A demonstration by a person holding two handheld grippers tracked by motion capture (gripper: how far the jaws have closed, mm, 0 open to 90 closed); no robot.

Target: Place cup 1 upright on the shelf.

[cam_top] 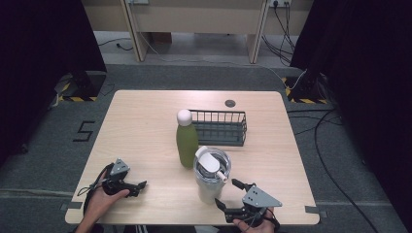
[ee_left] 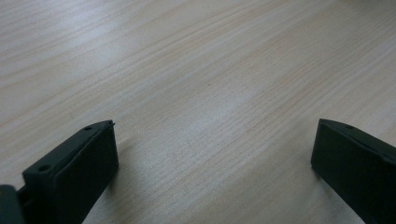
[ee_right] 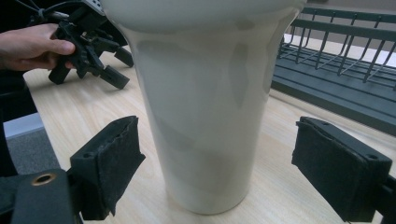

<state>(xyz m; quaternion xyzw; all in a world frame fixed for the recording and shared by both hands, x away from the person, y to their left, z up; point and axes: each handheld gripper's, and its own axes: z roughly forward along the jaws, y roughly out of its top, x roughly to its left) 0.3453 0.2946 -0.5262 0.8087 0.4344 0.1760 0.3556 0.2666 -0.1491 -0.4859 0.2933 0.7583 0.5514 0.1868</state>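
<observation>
Just tumbler (ee_right: pixel 201 102) between open right claw (ee_right: pixel 233 158)

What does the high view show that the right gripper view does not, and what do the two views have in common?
The high view adds the green bottle, the cup's lid and the table's edges. The right gripper view adds the right gripper's felt pads, standing apart from the cup with gaps on both sides. Both share the cup, the wire basket and the left gripper in a hand.
</observation>
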